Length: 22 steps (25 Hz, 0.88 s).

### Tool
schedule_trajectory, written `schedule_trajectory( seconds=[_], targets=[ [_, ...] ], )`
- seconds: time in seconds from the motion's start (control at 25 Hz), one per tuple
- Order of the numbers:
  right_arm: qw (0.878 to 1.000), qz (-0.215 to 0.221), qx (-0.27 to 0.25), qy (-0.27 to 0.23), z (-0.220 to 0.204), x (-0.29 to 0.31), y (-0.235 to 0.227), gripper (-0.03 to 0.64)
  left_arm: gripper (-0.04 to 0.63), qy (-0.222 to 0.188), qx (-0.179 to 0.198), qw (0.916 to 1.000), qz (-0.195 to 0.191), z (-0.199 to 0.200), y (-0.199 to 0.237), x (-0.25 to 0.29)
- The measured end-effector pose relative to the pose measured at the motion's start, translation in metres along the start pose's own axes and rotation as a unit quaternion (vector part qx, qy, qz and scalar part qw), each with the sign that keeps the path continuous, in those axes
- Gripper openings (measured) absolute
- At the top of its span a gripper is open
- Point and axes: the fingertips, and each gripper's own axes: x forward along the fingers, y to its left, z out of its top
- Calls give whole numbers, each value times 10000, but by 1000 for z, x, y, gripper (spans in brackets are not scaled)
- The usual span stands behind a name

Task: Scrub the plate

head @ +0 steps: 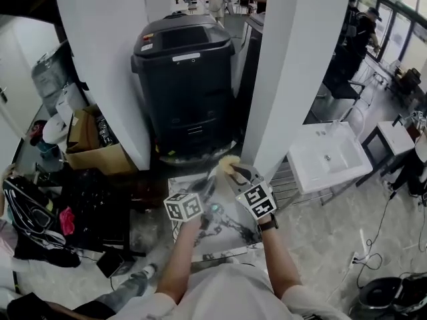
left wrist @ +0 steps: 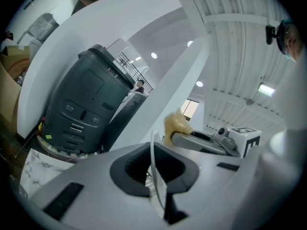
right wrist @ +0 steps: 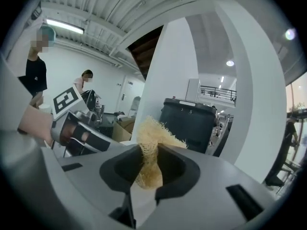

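Observation:
My left gripper (left wrist: 154,163) is shut on a thin pale plate (left wrist: 158,174), seen edge-on as a narrow curved rim between the jaws. My right gripper (right wrist: 149,163) is shut on a yellowish fibrous scrubber (right wrist: 151,138), whose frayed top sticks out above the jaws. In the head view both grippers are held close together in front of my body, the left gripper (head: 199,195) beside the right gripper (head: 235,173), with the scrubber (head: 229,164) at the right one's tip. The plate itself is hard to make out there. The left gripper view shows the scrubber (left wrist: 177,123) just past the plate's rim, apart from it.
A large dark machine (head: 183,79) stands straight ahead between two white pillars (head: 107,59). A marble-patterned surface (head: 200,235) lies below my grippers. A white sink (head: 330,155) is at the right and a cardboard box (head: 93,145) at the left. People stand in the background.

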Motion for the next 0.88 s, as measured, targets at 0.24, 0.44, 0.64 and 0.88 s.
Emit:
schedule_trajectory(
  seconds=[0.24, 0.44, 0.64, 0.88],
  targets=[
    [9964, -396, -436, 602, -18, 6, 4, 94, 23, 31, -116, 9998, -171, -6, -10, -14],
    [9939, -572, -9, 939, -44, 2, -5, 94, 23, -379, -307, 9987, 139, 18, 10, -31],
    [9928, -211, 139, 1171, -57, 5, 22, 94, 23, -775, -489, 9953, 322, 40, 23, -40],
    [9907, 624, -70, 1206, -51, 15, 74, 94, 25, -1272, -1034, 9855, 446, 59, 43, -48]
  ],
)
